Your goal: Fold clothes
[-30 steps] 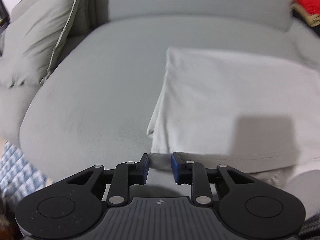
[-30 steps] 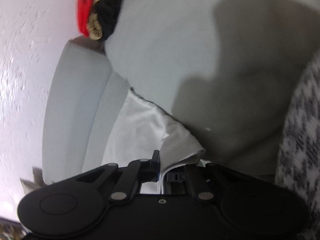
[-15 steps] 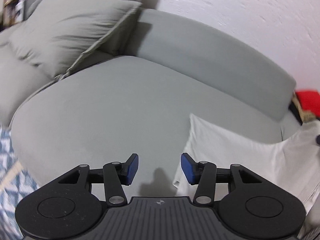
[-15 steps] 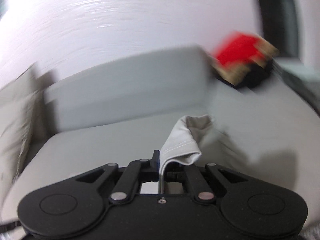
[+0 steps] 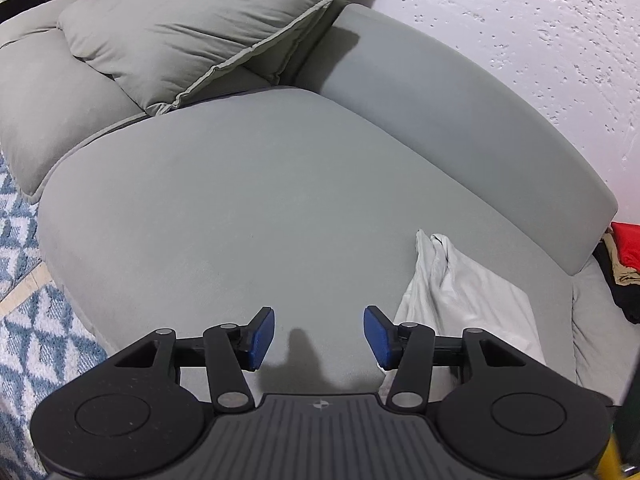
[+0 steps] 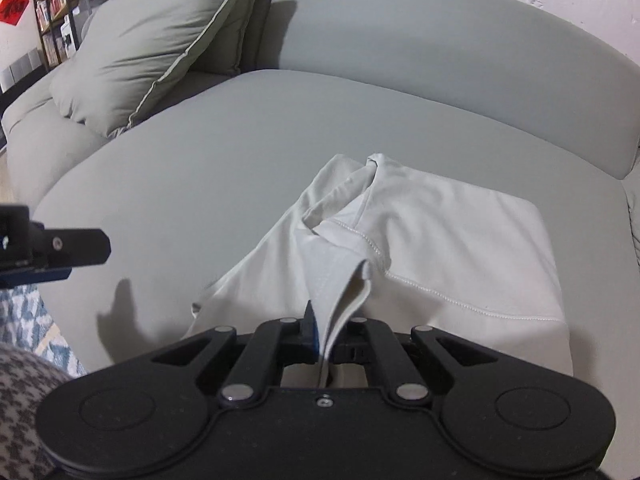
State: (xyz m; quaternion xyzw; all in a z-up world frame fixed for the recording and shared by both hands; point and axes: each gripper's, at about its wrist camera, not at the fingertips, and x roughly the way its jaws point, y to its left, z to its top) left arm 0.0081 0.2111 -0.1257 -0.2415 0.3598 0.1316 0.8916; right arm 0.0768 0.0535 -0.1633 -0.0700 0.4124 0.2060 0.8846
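A white garment (image 6: pixel 452 236) lies partly folded on the grey sofa seat (image 6: pixel 224 152). My right gripper (image 6: pixel 326 340) is shut on a hemmed edge of it, and the cloth rises in a fold from the jaws. In the left wrist view the same white garment (image 5: pixel 460 292) sits bunched at the lower right. My left gripper (image 5: pixel 319 340) hovers over bare cushion left of the garment, open, with nothing between its blue pads (image 5: pixel 262 338). The tip of the left gripper (image 6: pixel 76 246) shows at the left edge of the right wrist view.
Grey pillows (image 5: pixel 192 28) lean at the back left of the sofa, with the backrest (image 5: pixel 460 112) behind the seat. A red and black clothes pile (image 5: pixel 624 264) lies at the far right. A blue-white patterned rug (image 5: pixel 24 328) covers the floor on the left.
My left gripper let go of the garment's edge, opened and swung left over bare cushion. My right gripper rolled and carried its hemmed edge across, so the garment now lies doubled over.
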